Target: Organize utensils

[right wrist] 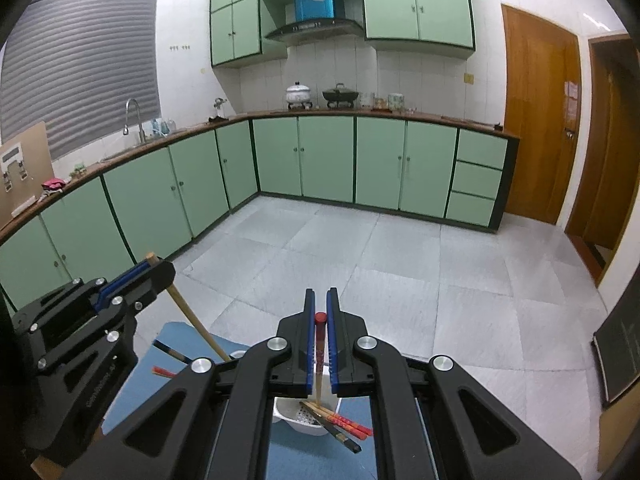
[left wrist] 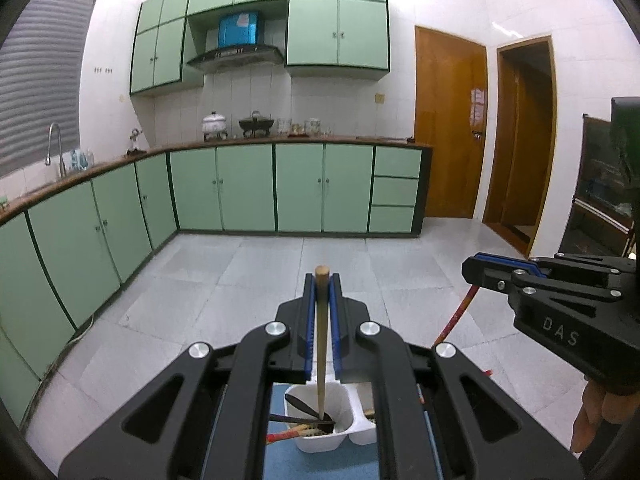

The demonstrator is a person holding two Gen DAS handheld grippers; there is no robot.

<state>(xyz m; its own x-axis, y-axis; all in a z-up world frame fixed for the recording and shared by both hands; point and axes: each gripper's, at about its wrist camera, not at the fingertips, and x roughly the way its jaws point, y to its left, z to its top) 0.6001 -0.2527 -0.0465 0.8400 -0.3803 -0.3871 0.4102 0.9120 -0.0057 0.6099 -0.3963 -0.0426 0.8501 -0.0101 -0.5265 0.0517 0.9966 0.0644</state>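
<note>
My left gripper (left wrist: 322, 280) is shut on a plain wooden chopstick (left wrist: 321, 336) held upright, its lower tip inside a white plastic utensil holder (left wrist: 320, 436) on a blue mat. Dark and red chopsticks lie in that holder. My right gripper (right wrist: 320, 300) is shut on a red-topped chopstick (right wrist: 319, 356), its lower end over the holder's other white compartment (right wrist: 304, 420), where red and dark chopsticks (right wrist: 340, 424) rest. The right gripper (left wrist: 496, 272) shows in the left wrist view; the left gripper (right wrist: 152, 272) shows in the right wrist view.
The holder stands on a blue mat (right wrist: 176, 344) on a low surface. Beyond are a grey tiled floor (right wrist: 360, 260), green kitchen cabinets (left wrist: 248, 188) and a wooden door (left wrist: 448, 120). A dark board (right wrist: 620, 356) stands at right.
</note>
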